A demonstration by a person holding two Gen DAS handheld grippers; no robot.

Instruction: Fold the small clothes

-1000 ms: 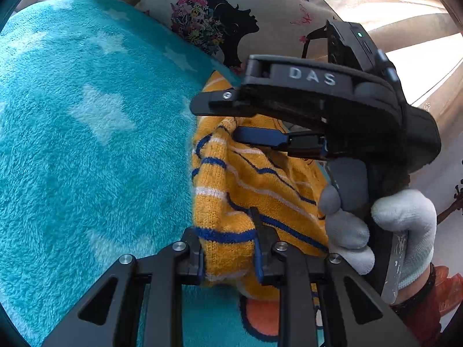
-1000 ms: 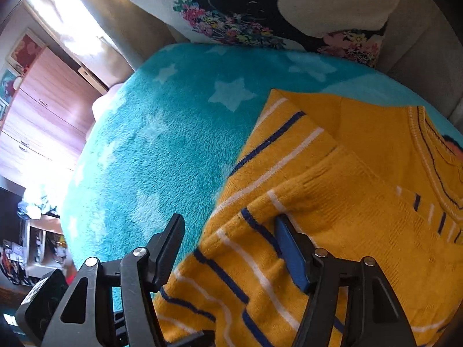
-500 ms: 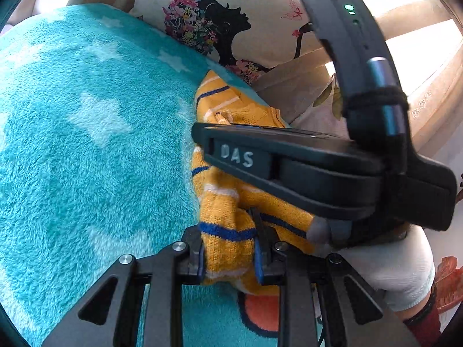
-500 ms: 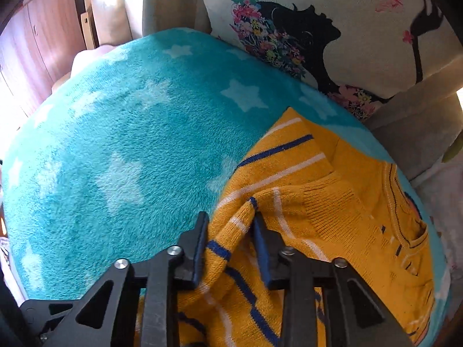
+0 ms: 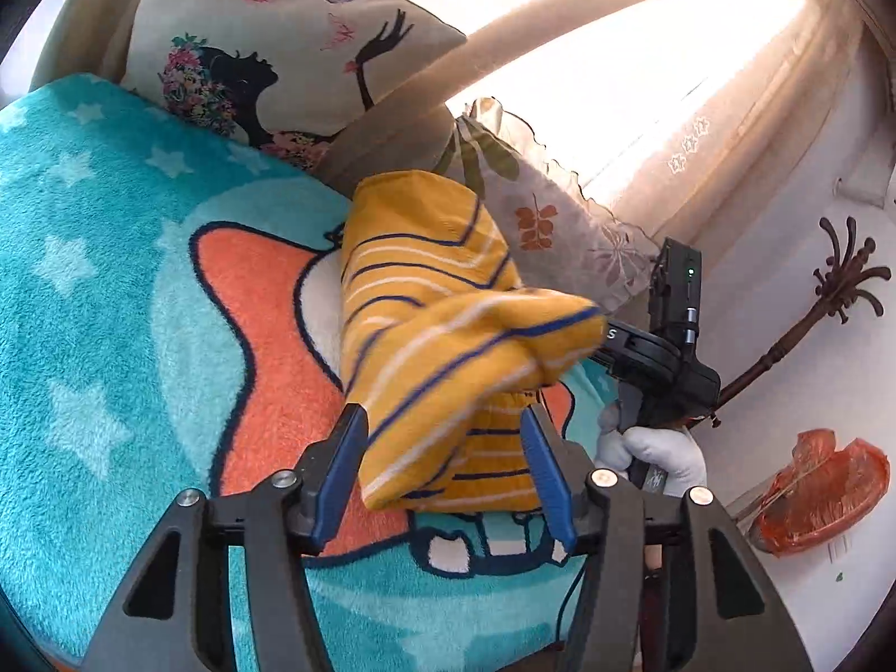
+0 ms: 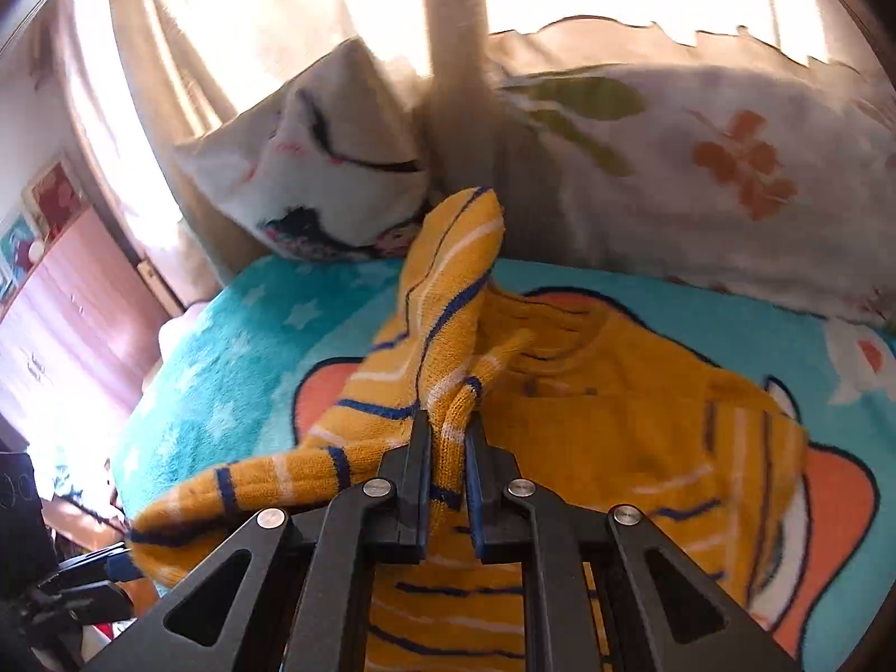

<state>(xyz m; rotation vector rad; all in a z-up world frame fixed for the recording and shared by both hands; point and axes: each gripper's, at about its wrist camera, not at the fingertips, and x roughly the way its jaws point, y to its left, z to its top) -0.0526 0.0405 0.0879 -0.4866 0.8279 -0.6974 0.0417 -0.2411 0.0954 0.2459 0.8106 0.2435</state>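
Right gripper [image 6: 447,437] pinched tight on yellow sweater [image 6: 588,425] sleeve, lifting it to fold inward; left gripper [image 5: 442,465] spread wide, gripping nothing.

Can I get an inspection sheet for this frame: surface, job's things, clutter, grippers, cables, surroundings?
Surface: teal star blanket with an orange cartoon fish print, spread flat.
Job's things: yellow striped sweater, body lying on the blanket, one part lifted and bunched.
Clutter: nothing seen on the blanket besides the sweater.
Grippers: left gripper has its fingers spread, with sweater fabric between them; right gripper is shut on a fold of the sweater.
Cables: a thin dark cord under the left gripper's right side.
Surroundings: silhouette pillow and leaf-print pillow at the blanket's far edge, bright curtained window behind, coat stand, wooden cabinet.
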